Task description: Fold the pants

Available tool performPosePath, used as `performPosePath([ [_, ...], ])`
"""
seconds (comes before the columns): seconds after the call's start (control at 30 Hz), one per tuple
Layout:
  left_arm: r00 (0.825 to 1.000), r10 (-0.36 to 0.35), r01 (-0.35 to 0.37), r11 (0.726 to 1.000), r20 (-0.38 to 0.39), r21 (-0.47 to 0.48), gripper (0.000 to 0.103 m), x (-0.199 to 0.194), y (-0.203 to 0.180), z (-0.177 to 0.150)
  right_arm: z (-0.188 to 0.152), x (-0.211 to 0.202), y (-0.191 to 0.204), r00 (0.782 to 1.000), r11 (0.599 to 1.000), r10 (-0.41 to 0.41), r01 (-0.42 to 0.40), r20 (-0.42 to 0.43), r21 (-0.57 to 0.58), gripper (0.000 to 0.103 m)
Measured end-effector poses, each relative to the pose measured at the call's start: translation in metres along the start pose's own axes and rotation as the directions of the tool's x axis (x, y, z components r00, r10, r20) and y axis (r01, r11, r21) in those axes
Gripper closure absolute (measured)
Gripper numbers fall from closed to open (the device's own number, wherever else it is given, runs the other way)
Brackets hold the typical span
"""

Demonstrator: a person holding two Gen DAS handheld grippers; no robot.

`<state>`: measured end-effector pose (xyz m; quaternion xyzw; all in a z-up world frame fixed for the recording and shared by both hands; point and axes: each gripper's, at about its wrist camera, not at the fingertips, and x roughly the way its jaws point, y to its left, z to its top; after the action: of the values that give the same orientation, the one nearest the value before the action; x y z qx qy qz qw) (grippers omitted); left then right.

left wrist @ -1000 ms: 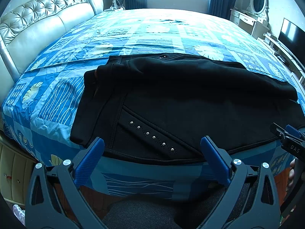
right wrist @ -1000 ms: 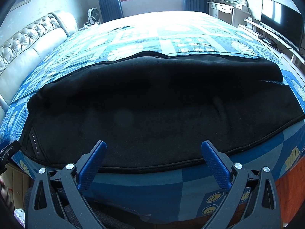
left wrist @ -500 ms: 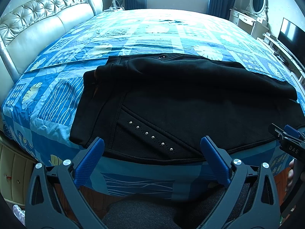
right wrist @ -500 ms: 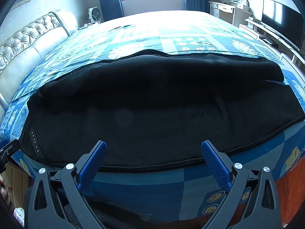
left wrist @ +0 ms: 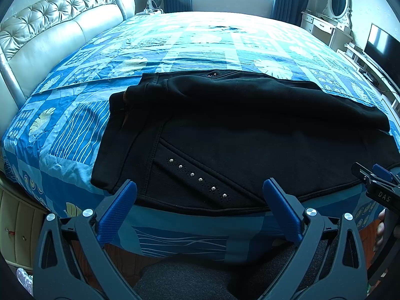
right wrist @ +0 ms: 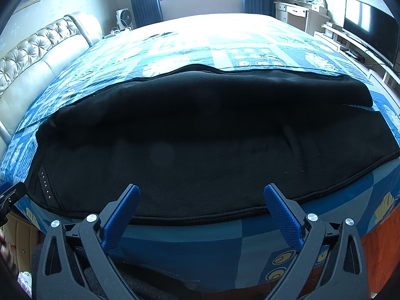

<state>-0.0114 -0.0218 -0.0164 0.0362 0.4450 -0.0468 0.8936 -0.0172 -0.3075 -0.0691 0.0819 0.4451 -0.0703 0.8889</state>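
Note:
Black pants [left wrist: 250, 130] lie folded lengthwise along the near edge of the bed, waistband at the left, a row of silver studs [left wrist: 197, 177] on the pocket. They also fill the right wrist view [right wrist: 200, 145]. My left gripper [left wrist: 200, 190] is open and empty just short of the studded pocket edge. My right gripper [right wrist: 200, 195] is open and empty just short of the pants' near hem. The right gripper's tip shows at the right of the left wrist view [left wrist: 375, 182].
The bed has a blue patterned cover [left wrist: 200, 42] and a tufted beige headboard [left wrist: 50, 35] at the left. A dresser with mirror [left wrist: 332, 17] and a TV [right wrist: 367, 22] stand at the right. A fan [right wrist: 122, 17] stands by the window.
Both grippers have barely moved; the views shift only slightly. The pants lie as before.

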Motion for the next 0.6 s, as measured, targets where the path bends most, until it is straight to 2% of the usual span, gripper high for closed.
performPosePath([
  [0.5,1.000,-0.003,0.003,1.000,-0.002,-0.001,0.002,0.0003,-0.0012,-0.0004,-0.0003,-0.0002,0.0013,1.000,1.000,0.007,-0.007,-0.001,-0.004,0.004],
  [0.6,1.000,-0.024,0.024,1.000,0.004,0.002,0.002,-0.0013,-0.0005,0.0002,0.0030,-0.0018,0.0024,0.999,0.999,0.043,-0.043,-0.015,-0.010,0.004],
])
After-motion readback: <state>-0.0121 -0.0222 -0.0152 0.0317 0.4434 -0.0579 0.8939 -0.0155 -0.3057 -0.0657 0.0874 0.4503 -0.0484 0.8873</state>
